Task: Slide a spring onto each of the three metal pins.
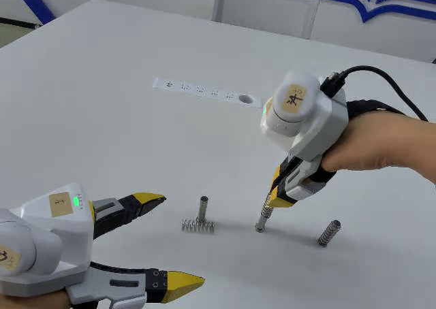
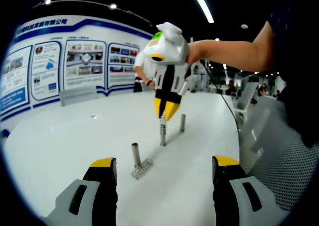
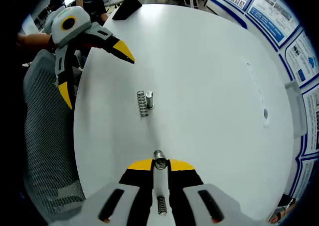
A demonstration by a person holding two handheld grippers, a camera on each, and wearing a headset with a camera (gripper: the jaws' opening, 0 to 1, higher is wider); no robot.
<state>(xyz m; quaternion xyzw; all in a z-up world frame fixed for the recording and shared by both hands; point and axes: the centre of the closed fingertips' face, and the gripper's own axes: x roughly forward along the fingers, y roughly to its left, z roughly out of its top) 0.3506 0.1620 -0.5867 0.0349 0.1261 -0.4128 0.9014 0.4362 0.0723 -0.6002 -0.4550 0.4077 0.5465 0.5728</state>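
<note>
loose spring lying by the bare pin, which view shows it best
Right gripper view: the loose spring lies full length beside the bare pin. Head view shows it across the pin's foot; left gripper view foreshortens it.

A white table spreads wide across the scene. Toward its far side a long white power strip lies flat, with a round button at its right end. A grey mesh chair stands just beside the table's edge. Beyond the table, blue-and-white display boards line the wall under ceiling light strips.
</note>
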